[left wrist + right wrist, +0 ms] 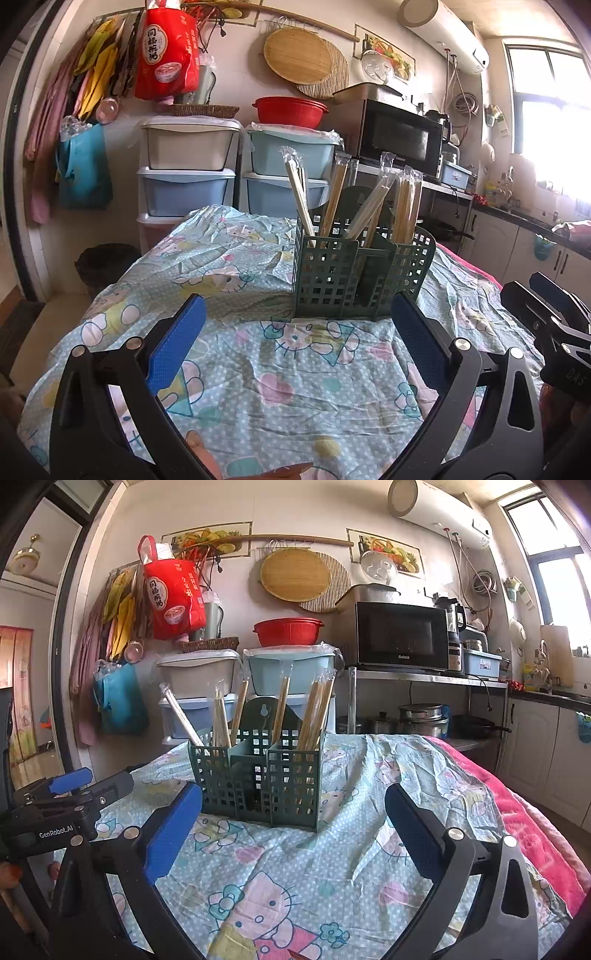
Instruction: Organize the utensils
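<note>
A dark green lattice utensil caddy (332, 273) stands upright on the cartoon-print tablecloth (258, 369); it also shows in the right wrist view (291, 786). Several plastic-wrapped chopstick pairs (338, 192) stand in its compartments, also seen in the right wrist view (314, 716). My left gripper (297, 314) is open and empty, just short of the caddy. My right gripper (293, 805) is open and empty, facing the caddy. Each gripper shows at the edge of the other's view, the right (554, 317) and the left (66, 797).
Stacked plastic drawer bins (188, 173) stand behind the table. A black microwave (399, 637) sits on a metal rack with pots (421, 716) below. A pink blanket (535, 823) lies along the table's right edge. A dark bin (103, 262) stands on the floor at left.
</note>
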### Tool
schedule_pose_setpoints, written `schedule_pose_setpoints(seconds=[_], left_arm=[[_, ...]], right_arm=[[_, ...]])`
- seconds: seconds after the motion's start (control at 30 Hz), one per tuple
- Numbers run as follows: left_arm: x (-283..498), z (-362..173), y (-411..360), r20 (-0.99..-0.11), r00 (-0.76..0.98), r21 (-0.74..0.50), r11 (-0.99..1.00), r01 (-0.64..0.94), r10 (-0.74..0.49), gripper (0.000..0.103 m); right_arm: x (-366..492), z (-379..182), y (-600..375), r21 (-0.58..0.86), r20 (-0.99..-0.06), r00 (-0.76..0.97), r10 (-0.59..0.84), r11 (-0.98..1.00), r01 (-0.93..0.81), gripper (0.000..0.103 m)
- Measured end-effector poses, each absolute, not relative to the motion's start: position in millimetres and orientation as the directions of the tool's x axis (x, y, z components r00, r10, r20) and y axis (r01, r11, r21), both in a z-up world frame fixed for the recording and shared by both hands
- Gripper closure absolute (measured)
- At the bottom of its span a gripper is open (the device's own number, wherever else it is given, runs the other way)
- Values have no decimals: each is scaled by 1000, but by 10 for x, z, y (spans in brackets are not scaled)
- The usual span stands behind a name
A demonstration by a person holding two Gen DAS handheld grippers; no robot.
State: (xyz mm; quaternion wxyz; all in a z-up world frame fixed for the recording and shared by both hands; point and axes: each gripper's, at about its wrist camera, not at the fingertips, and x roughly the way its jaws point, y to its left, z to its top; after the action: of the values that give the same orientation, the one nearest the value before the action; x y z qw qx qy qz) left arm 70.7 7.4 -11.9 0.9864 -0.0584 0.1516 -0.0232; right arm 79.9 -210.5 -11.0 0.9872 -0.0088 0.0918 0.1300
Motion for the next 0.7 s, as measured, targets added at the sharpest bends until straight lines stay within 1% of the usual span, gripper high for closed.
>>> schedule_pose_setpoints(seconds=[0.7], left_arm=[[684,-114,78,-299,953,-125,992,19,-56,11]], right_arm=[[801,-127,-2121,8,-187,951,247,968,-250,7]])
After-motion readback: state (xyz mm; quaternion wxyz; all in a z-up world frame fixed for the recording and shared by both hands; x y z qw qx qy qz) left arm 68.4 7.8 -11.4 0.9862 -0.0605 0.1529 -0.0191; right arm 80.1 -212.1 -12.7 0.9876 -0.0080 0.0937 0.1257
